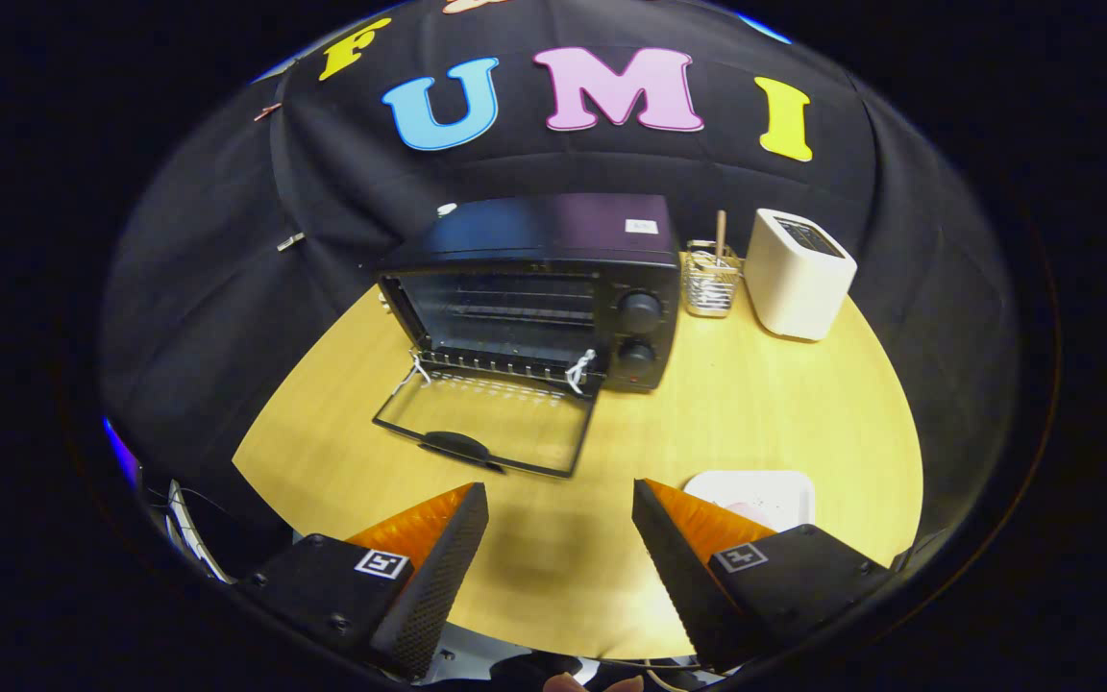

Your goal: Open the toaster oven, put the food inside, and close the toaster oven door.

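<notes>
1. On the round wooden table point(755, 404), toward the back, the black toaster oven point(539, 288) stood with its glass door point(486, 423) folded fully down, flat on the tabletop, handle nearest the gripper.
2. Inside the oven, a wire rack was visible; two knobs sat on its right panel.
3. Beside the oven's right side stood a wire basket point(710, 281) with a wooden stick in it, and next to that a white toaster point(797, 274).
4. The gripper point(561, 509) hovered over the table's near part, fingers spread wide, nothing between them.
5. A white tray point(765, 492) lay just beyond the right finger, partly hidden by it; something pale lay on it, too obscured to identify.
</notes>
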Action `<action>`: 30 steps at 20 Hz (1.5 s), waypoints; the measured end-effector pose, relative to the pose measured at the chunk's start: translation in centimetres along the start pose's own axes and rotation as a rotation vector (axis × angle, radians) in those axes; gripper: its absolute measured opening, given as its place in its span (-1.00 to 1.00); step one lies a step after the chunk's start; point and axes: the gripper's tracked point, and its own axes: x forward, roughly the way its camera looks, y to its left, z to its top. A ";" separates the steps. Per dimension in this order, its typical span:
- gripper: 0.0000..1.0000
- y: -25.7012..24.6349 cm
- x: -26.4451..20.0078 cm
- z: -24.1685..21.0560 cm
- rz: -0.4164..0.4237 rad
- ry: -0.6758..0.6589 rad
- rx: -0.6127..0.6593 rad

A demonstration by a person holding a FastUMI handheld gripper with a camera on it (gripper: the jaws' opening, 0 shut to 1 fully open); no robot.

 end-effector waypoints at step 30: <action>-0.74 -24.7 7.2 -10.9 -0.043 0.511 0.202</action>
